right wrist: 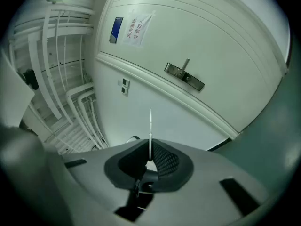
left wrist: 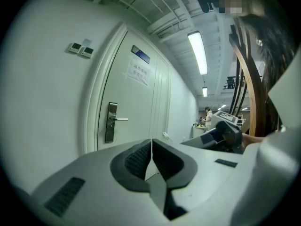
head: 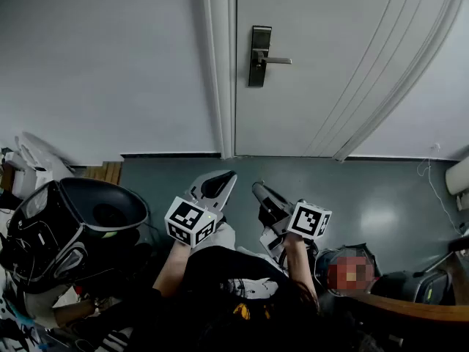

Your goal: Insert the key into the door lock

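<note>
Key (right wrist: 150,126), thin silver blade edge-on, clamped in R hand-held gripper (right wrist: 149,149); L hand-held gripper (left wrist: 151,147) closed.

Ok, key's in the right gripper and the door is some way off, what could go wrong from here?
The key, a thin blade pinched at one end by the right gripper, could pivot or slip when it meets the lock plate. The keyhole cannot be made out from here, so the approach may be misaligned. The lever handle juts out beside the plate and could catch the gripper.
</note>
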`<action>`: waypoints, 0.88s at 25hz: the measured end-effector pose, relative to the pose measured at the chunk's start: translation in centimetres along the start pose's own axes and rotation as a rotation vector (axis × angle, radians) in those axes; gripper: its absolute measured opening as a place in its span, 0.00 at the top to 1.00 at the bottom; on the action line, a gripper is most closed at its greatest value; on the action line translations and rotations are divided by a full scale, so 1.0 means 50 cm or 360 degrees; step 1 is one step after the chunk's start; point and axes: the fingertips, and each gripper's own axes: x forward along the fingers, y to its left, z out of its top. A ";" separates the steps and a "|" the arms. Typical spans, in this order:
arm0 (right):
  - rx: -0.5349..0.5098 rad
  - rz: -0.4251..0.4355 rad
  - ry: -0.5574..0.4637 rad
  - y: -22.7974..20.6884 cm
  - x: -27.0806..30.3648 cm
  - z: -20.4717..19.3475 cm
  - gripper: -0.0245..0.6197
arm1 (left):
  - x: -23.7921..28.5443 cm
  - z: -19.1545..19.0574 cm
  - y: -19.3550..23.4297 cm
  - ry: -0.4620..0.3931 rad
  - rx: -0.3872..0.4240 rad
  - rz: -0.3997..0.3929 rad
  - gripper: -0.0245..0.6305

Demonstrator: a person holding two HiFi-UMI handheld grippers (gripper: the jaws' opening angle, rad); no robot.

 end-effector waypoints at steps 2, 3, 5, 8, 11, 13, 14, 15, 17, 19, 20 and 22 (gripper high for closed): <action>0.0010 0.0011 0.0003 -0.003 -0.001 -0.001 0.93 | 0.003 -0.002 -0.005 -0.0002 0.0000 -0.0005 0.94; 0.0010 0.0016 0.0004 -0.004 -0.002 -0.002 0.93 | 0.003 -0.002 -0.007 -0.0003 0.0001 -0.0006 0.94; 0.0002 0.0024 0.0007 -0.001 -0.003 -0.005 0.93 | 0.000 -0.003 -0.010 -0.0006 0.0002 -0.0001 0.94; 0.0005 0.0042 0.0013 0.003 -0.002 -0.010 0.93 | -0.008 -0.002 -0.012 -0.0009 0.0009 0.0016 0.94; 0.0011 0.0062 0.0029 0.003 0.002 -0.013 0.93 | -0.013 -0.004 -0.011 -0.0002 0.0014 0.0041 0.94; 0.0020 0.0082 0.0041 0.003 0.006 -0.015 0.93 | -0.016 -0.007 -0.006 0.0007 0.0017 0.0063 0.94; 0.0029 0.0094 0.0046 0.001 0.008 -0.017 0.93 | -0.017 -0.009 -0.004 0.0012 0.0017 0.0074 0.94; 0.0039 0.0102 0.0052 -0.001 0.009 -0.019 0.93 | -0.017 -0.011 -0.001 0.0018 0.0017 0.0083 0.94; 0.0053 0.0108 0.0061 -0.003 0.015 -0.026 0.93 | -0.023 -0.012 0.005 0.0027 0.0016 0.0097 0.94; 0.0064 0.0116 0.0065 0.003 0.024 -0.034 0.93 | -0.034 -0.011 0.012 0.0032 0.0020 0.0102 0.94; 0.0070 0.0118 0.0065 0.004 0.027 -0.036 0.93 | -0.036 -0.011 0.014 0.0035 0.0023 0.0101 0.94; 0.0080 0.0122 0.0062 0.001 0.029 -0.033 0.93 | -0.031 -0.014 0.014 0.0044 0.0026 0.0096 0.94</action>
